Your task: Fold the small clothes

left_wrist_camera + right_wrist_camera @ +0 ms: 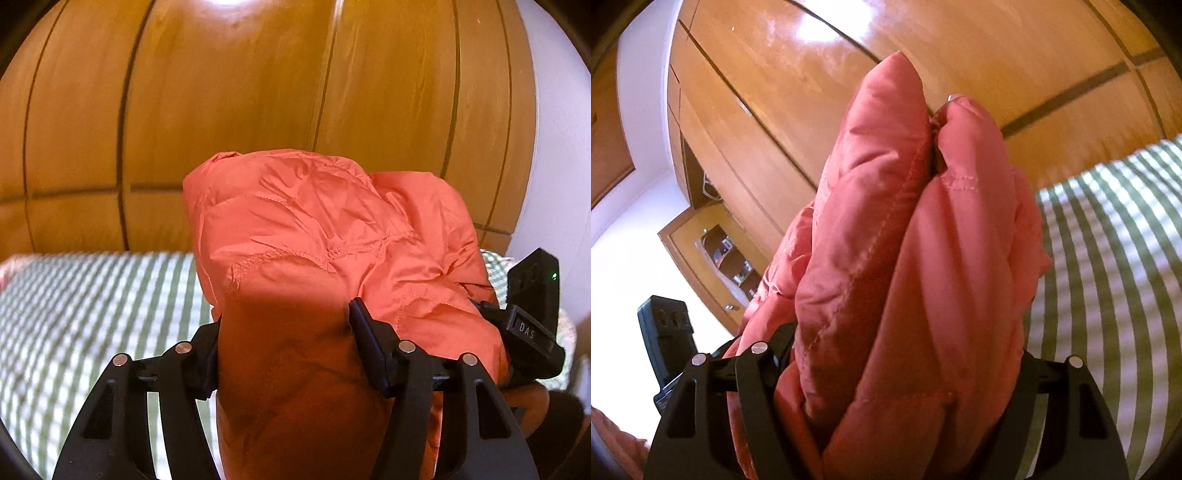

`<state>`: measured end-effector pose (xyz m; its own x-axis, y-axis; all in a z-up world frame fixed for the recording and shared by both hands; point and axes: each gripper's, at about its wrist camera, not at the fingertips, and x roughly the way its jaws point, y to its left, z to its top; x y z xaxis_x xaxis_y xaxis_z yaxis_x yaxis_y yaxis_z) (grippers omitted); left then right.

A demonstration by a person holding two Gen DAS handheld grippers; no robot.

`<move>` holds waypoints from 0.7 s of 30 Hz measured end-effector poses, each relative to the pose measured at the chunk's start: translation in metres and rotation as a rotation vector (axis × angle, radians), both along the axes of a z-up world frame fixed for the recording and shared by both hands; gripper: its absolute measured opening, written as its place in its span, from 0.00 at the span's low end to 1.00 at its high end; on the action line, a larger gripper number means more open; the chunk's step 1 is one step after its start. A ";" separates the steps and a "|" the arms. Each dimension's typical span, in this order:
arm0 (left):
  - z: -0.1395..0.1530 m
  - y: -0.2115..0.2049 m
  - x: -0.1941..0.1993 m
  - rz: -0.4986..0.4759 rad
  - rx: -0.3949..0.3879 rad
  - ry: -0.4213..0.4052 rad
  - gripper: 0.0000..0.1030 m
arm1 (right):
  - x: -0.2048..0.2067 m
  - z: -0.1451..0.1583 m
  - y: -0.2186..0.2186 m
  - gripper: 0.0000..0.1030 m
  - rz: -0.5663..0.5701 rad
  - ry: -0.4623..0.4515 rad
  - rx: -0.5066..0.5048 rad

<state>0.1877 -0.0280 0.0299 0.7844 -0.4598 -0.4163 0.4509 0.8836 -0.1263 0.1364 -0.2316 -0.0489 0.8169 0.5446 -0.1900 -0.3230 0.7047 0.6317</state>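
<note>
An orange quilted puffer garment (pixel 317 236) is bunched up and held in the air above the bed. My left gripper (pixel 284 332) is shut on a thick fold of it; the fabric bulges between the two black fingers (pixel 369 347). My right gripper (pixel 897 354) is shut on another thick fold of the same garment (pixel 905 240), which rises in front of the lens and hides the fingertips. The right gripper's body (pixel 528 317) shows at the right edge of the left wrist view, pressed against the garment. The left gripper's body (pixel 665 332) shows at the lower left of the right wrist view.
A green and white checked bedsheet (pixel 92 306) lies below, and it also shows in the right wrist view (pixel 1108 258). Glossy wooden wardrobe doors (pixel 240 92) stand close behind the bed. A white wall (pixel 554 147) is at the right. A wooden shelf nook (pixel 720 254) holds small items.
</note>
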 end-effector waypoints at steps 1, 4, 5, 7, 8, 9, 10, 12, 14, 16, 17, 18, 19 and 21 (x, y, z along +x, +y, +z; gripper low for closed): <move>-0.003 -0.004 0.012 0.009 0.017 -0.010 0.58 | 0.010 -0.006 -0.006 0.71 -0.009 0.014 0.006; -0.028 -0.022 0.054 0.054 0.121 -0.003 0.58 | 0.047 -0.035 -0.004 0.75 -0.083 0.112 -0.049; -0.042 -0.028 0.068 0.079 0.175 0.031 0.58 | 0.059 -0.053 -0.001 0.79 -0.112 0.183 -0.088; -0.072 -0.026 0.084 0.127 0.181 0.070 0.64 | 0.065 -0.063 -0.005 0.86 -0.095 0.213 -0.032; -0.079 -0.020 0.082 0.127 0.131 0.060 0.65 | 0.063 -0.063 -0.002 0.87 -0.103 0.203 -0.046; -0.083 -0.016 0.080 0.134 0.110 0.056 0.66 | 0.062 -0.064 0.001 0.88 -0.105 0.199 -0.059; -0.083 -0.014 0.079 0.144 0.101 0.060 0.67 | 0.062 -0.065 0.002 0.89 -0.107 0.199 -0.062; -0.083 -0.010 0.077 0.150 0.081 0.075 0.69 | 0.063 -0.066 0.004 0.90 -0.109 0.201 -0.054; -0.082 -0.007 0.072 0.157 0.072 0.087 0.73 | 0.061 -0.067 0.006 0.92 -0.120 0.198 -0.055; -0.080 -0.002 0.063 0.164 0.042 0.121 0.77 | 0.059 -0.066 0.002 0.96 -0.137 0.195 -0.060; -0.078 0.001 0.059 0.170 0.020 0.142 0.79 | 0.056 -0.067 -0.002 0.97 -0.146 0.191 -0.062; -0.076 0.006 0.054 0.181 -0.008 0.169 0.79 | 0.054 -0.067 -0.004 0.98 -0.160 0.186 -0.063; -0.075 0.010 0.052 0.190 -0.027 0.190 0.80 | 0.050 -0.057 -0.003 0.98 -0.170 0.181 -0.062; -0.065 0.015 0.044 0.219 -0.057 0.216 0.83 | 0.038 -0.050 -0.008 0.98 -0.212 0.165 -0.066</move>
